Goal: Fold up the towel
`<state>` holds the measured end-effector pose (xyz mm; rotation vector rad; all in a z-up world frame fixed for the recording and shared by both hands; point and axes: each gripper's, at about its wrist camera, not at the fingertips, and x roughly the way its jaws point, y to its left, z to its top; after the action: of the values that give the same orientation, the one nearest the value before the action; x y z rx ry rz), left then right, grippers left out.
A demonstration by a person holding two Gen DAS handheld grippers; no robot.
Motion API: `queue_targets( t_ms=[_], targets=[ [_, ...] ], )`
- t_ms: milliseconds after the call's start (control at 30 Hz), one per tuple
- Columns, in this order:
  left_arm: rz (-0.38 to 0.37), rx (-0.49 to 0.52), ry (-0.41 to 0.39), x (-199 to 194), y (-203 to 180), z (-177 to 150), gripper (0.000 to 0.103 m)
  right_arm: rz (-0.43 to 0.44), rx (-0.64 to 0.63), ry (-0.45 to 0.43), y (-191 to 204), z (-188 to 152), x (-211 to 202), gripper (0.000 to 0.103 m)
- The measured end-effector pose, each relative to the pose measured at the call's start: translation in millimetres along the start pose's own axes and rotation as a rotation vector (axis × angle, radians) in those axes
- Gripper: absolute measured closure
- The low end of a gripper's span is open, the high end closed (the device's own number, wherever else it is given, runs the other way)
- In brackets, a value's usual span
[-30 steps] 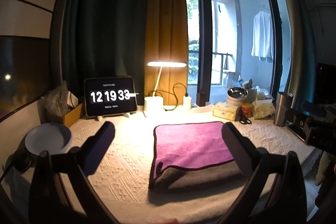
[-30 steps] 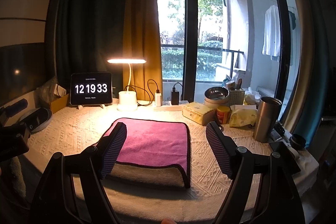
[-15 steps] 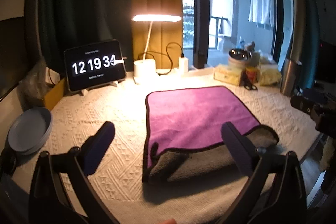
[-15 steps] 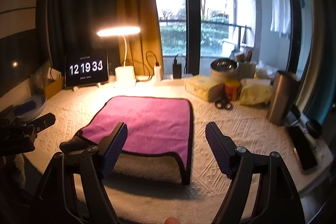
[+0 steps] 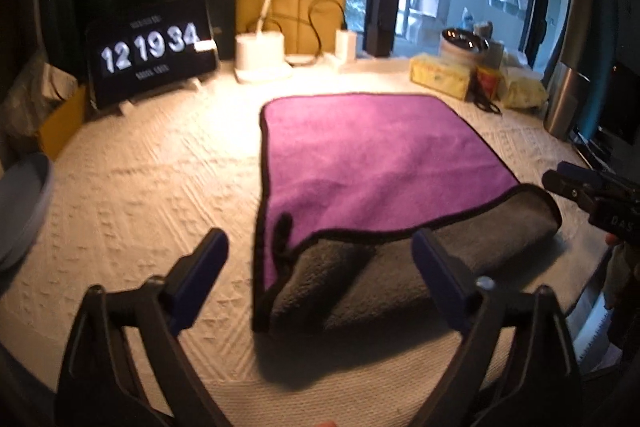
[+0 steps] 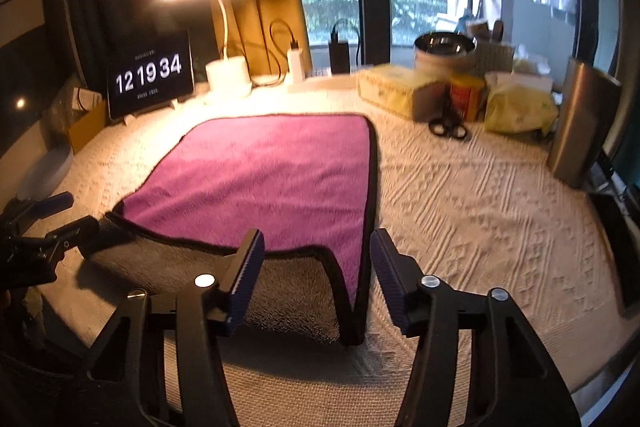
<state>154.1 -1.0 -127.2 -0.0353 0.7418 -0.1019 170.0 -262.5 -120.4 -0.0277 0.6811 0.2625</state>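
Both grippers have dropped lower and closer to the towel [image 5: 376, 163] over the last second; the clock tablet [image 6: 150, 77] now reads 12 19 34. Right gripper [image 6: 316, 279] has narrowed its gap since the earlier frames, though its fingers remain apart and hold nothing; they bracket the towel's near right corner, where the black-piped edge curls up. Left gripper [image 5: 320, 267] is wide open and empty, its fingers straddling the near left portion of the towel.

Towel lies mid-table on the white textured tablecloth [image 6: 480, 207], purple face up, with the grey underside showing along the near edge as a loose, rumpled roll. Desk lamp [image 5: 264, 59] stands beyond the far edge; scissors [image 6: 448, 127] and a steel tumbler [image 6: 580, 131] sit off to the right, well apart from it.

Judgement: this looks like an approach to a two-corner pinch on the near edge, ahead of carrying it toward the far edge. Nothing gripped yet. Risk: the rumpled near edge may give a pinch of only one layer.
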Motion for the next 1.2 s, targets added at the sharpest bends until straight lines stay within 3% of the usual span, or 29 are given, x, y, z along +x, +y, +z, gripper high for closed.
queue_targets(
  t_ms=[67,233,467,667,833,1200],
  targets=[
    [-0.014,-0.002,0.040,9.5,0.3,-1.4,0.016,0.001,0.002,0.028,-1.6,-2.4,6.6,0.047],
    [-0.028,0.011,0.073,15.2,0.9,-5.3,0.038,0.004,-0.003,0.077,-1.6,-5.8,19.1,0.049],
    [-0.022,0.033,0.118,24.8,-2.3,-12.4,0.055,0.026,-0.017,0.113,2.0,-12.0,28.8,0.056],
    [-0.010,0.033,0.113,23.6,-1.3,-15.8,0.065,0.027,-0.024,0.123,2.3,-14.2,34.4,0.084],
    [-0.018,0.051,0.098,18.4,-5.6,-13.0,0.082,0.018,-0.034,0.104,0.7,-12.5,30.1,0.094],
    [-0.057,0.021,0.037,-0.3,-4.4,2.4,0.086,0.020,-0.064,0.012,4.0,1.8,6.3,0.097]
  ],
)
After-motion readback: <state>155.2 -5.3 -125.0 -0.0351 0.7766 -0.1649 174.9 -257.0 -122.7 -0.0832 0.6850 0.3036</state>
